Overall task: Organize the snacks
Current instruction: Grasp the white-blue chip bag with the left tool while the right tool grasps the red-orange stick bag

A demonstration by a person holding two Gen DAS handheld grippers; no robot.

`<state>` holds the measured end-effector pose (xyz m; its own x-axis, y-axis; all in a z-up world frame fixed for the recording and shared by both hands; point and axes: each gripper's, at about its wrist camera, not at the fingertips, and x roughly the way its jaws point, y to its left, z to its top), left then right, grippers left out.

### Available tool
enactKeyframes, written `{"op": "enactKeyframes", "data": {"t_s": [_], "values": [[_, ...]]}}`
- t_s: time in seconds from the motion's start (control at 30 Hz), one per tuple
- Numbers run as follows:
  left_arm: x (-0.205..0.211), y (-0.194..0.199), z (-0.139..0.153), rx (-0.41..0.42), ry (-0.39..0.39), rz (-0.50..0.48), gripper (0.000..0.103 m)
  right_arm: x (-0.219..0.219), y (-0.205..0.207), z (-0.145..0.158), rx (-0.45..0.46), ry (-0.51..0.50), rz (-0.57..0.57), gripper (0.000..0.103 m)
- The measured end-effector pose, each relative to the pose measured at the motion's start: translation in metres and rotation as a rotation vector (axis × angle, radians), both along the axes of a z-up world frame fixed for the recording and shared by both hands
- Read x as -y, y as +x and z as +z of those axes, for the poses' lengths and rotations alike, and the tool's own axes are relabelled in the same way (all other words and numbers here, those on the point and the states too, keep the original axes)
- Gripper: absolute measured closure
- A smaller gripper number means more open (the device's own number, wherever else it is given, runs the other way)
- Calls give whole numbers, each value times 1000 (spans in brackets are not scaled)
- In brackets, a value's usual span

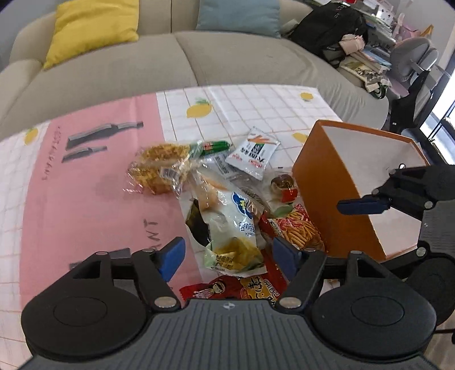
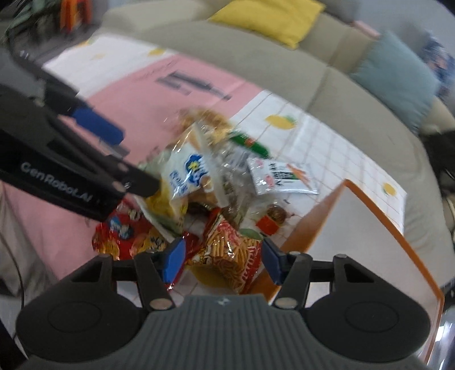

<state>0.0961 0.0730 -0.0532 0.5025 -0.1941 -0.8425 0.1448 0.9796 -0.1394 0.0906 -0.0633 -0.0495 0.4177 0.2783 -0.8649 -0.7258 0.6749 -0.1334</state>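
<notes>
A pile of snack packets lies on the table: a white potato-chip bag (image 1: 230, 224), a clear bag of yellow cakes (image 1: 159, 168), a white sachet (image 1: 251, 153), a green stick (image 1: 213, 148), an orange-red fries packet (image 1: 298, 230) and a red packet (image 1: 233, 287). An orange box (image 1: 341, 182) with a white inside stands open to their right. My left gripper (image 1: 227, 256) is open above the chip bag. My right gripper (image 2: 223, 260) is open over the fries packet (image 2: 230, 256), next to the box (image 2: 355, 242). The left gripper's fingers (image 2: 96, 125) show at the left of the right wrist view.
The table carries a pink and white lemon-print cloth (image 1: 85, 199). A beige sofa (image 1: 142, 62) with a yellow cushion (image 1: 93, 25) and a blue cushion (image 1: 239, 14) stands behind it. A black bag (image 1: 330, 28) and clutter lie at the far right.
</notes>
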Motion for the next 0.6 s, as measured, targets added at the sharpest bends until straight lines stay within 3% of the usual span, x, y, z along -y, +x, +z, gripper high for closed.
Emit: {"op": "enactKeyframes", "data": {"t_s": [0.17, 0.4, 0.6], "values": [[0, 15, -13, -47, -6, -12, 21, -15, 17, -13, -54, -106, 135, 42], [3, 25, -27, -71, -7, -22, 27, -26, 31, -34, -99, -222, 213, 37], [1, 28, -36, -87, -37, -20, 46, -33, 32, -48, -123, -274, 243, 37]]}}
